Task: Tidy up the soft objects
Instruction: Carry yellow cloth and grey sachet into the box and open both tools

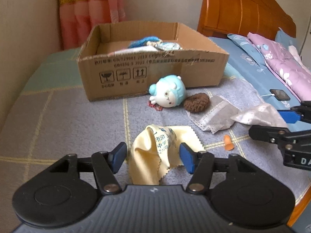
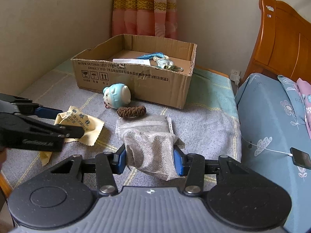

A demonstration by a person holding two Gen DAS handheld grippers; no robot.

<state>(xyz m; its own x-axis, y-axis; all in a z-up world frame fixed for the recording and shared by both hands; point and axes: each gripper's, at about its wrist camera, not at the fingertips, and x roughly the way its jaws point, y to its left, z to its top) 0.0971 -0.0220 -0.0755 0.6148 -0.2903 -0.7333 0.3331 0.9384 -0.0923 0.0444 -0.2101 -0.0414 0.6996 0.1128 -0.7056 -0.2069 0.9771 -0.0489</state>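
On the bed, our spread left gripper [image 1: 152, 156] should pinch the yellow cloth's [image 1: 153, 151] raised fold, while our right gripper [image 2: 149, 160] pinches the grey mesh pouch [image 2: 150, 149].

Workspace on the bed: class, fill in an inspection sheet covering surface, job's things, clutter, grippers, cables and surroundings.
Surface: checked bedsheet, grey and green.
Job's things: cardboard box already holding soft items; blue plush toy, brown scrunchie, yellow cloth, grey mesh pouch outside it.
Clutter: orange earplug.
Grippers: left gripper open around the yellow cloth; right gripper straddles the pouch, grip unclear.
Cables: white cable into phone.
Surroundings: wooden headboard, curtain, folded bedding.
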